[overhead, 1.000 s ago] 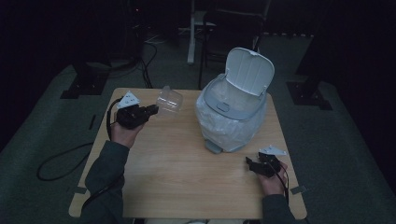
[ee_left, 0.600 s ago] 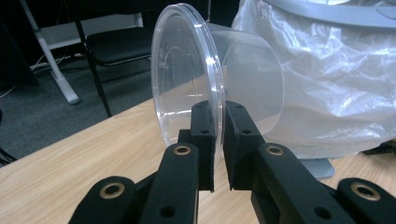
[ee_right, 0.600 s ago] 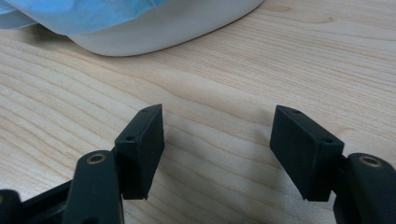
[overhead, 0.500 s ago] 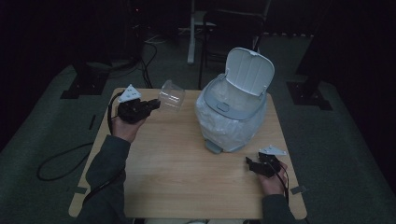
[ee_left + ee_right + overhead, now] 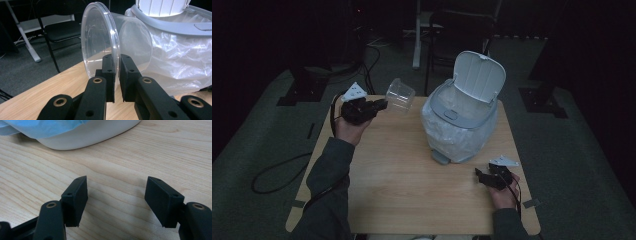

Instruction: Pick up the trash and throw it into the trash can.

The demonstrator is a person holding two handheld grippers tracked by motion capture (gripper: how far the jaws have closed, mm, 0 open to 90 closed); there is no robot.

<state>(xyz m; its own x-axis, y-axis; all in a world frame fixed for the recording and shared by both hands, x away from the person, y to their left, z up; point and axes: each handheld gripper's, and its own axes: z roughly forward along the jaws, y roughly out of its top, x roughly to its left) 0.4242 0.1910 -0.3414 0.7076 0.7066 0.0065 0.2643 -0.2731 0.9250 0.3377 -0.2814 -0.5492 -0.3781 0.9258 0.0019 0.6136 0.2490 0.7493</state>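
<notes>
Clear plastic cup [image 5: 400, 95] lies sideways in the left gripper [image 5: 379, 104], left of the open bin [image 5: 464, 117].
Jaws pinch its rim; mouth faces away from the bin. Right gripper [image 5: 479, 176] rests wide open, empty.

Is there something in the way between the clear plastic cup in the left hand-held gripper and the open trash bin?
Nothing visible. The left hand-held gripper pinches the clear cup by its rim; bare table separates it from the bin, whose lid stands raised.
</notes>
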